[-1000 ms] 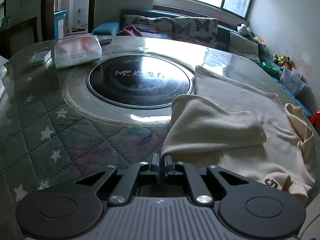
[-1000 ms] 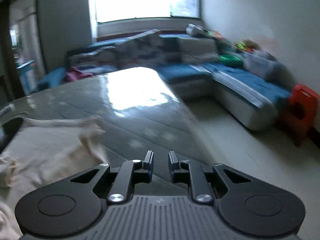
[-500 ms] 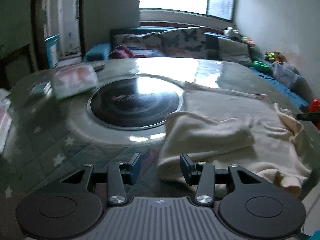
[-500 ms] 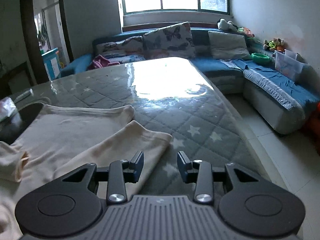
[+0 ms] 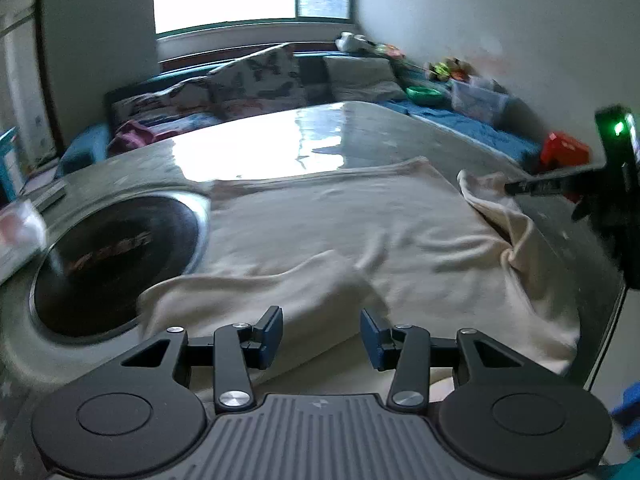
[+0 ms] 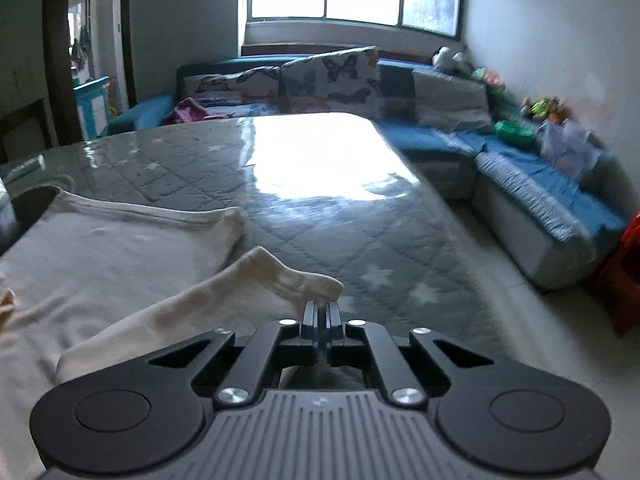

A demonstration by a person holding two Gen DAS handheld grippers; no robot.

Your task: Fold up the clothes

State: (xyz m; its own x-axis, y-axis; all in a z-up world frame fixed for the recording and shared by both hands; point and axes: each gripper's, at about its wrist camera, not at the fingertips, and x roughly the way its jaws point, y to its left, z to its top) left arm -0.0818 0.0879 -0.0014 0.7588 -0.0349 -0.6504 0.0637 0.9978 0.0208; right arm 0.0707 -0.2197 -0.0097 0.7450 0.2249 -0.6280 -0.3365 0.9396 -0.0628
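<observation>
A cream long-sleeved garment (image 5: 340, 232) lies spread on the quilted table, one sleeve (image 5: 256, 300) folded over its near left part. My left gripper (image 5: 321, 334) is open and empty just above that folded sleeve. In the right wrist view the garment (image 6: 100, 248) lies at left and its other sleeve (image 6: 240, 292) runs toward my right gripper (image 6: 321, 312), which is shut on the sleeve's cuff end. The right gripper also shows at the right edge of the left wrist view (image 5: 560, 186).
A round black hotplate (image 5: 116, 256) sits in the table left of the garment. A packet (image 5: 16, 232) lies at far left. The table's right edge (image 6: 460, 240) drops to the floor. A blue sofa (image 6: 520, 184) and a red stool (image 6: 624, 272) stand beyond.
My left gripper let go of the folded sleeve, opened and swung right over the garment. My right gripper opened, came down to the other sleeve's cuff and closed on it.
</observation>
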